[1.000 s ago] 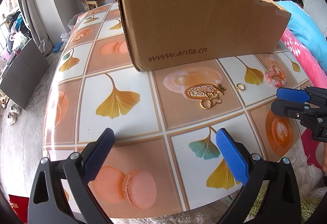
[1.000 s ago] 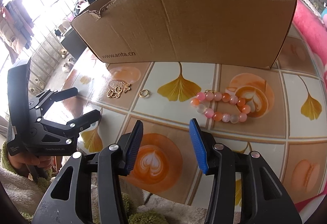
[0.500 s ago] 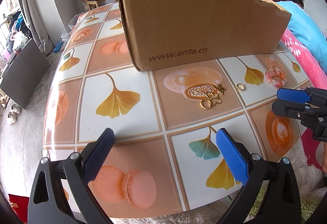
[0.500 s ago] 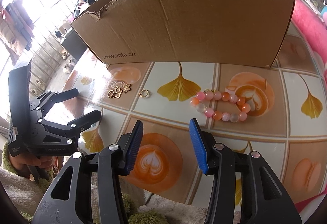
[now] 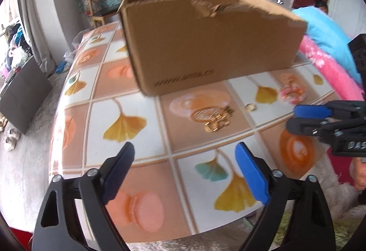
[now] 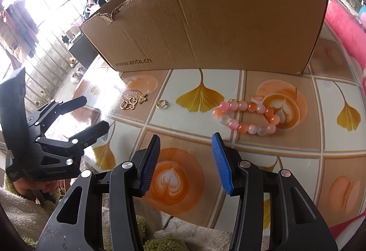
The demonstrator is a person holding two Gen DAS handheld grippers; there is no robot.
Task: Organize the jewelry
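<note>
A pink and orange bead bracelet (image 6: 248, 117) lies on the patterned table, just ahead and right of my open, empty right gripper (image 6: 186, 159). A small gold ring (image 6: 161, 104) and gold butterfly pendants (image 6: 132, 102) lie to its left. In the left wrist view the pendants (image 5: 216, 117), ring (image 5: 251, 107) and bracelet (image 5: 291, 93) are blurred, ahead and right of my open, empty left gripper (image 5: 185, 168). The right gripper (image 5: 302, 117) shows at that view's right edge; the left gripper (image 6: 93, 113) shows at the right wrist view's left.
An open cardboard box (image 6: 205, 33) printed www.anta.cn stands behind the jewelry; it also shows in the left wrist view (image 5: 205, 40). A pink blanket (image 5: 331, 70) lies at the table's right. The table's near edge (image 5: 160, 237) is just below the left gripper.
The left gripper has swung and tilted, blurring its view; the box and jewelry sit lower and further right in it. The right gripper has barely moved. Both stay open.
</note>
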